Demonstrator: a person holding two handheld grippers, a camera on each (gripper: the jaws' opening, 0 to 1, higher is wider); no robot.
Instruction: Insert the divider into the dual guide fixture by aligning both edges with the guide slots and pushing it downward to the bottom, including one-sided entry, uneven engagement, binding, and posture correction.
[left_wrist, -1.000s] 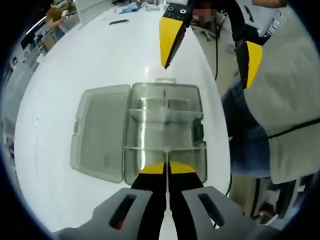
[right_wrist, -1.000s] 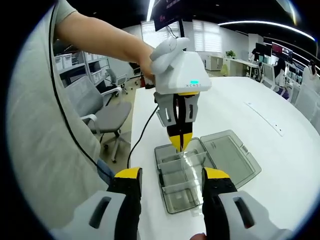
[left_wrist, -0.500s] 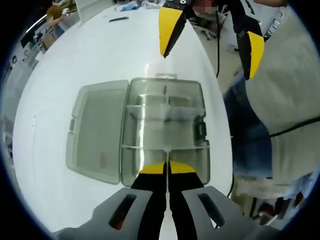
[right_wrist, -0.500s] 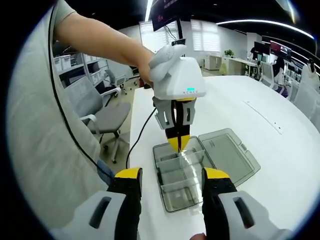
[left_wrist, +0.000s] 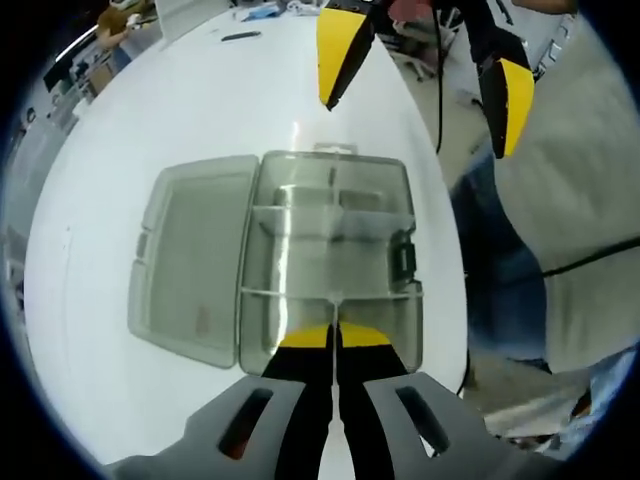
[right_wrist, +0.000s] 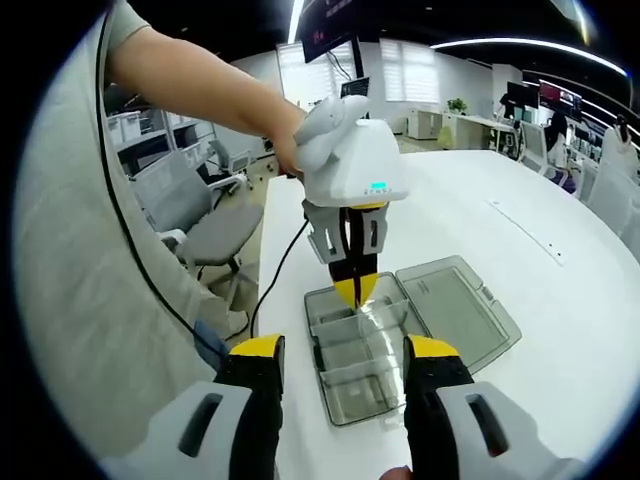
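**Closed left jaws above the box, divider may cock**

Left gripper (left_wrist: 335, 335) pinched shut, apparently on the clear divider (left_wrist: 330, 296) across the box (left_wrist: 330, 260); right gripper (right_wrist: 340, 365) gaping, empty, near. One edge could lead and bind. Compartments look empty; lid (left_wrist: 185, 255) lies open beside them.

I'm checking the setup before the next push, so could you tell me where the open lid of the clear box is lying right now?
In the left gripper view the lid lies flat on the white table, hinged to the left side of the clear box.
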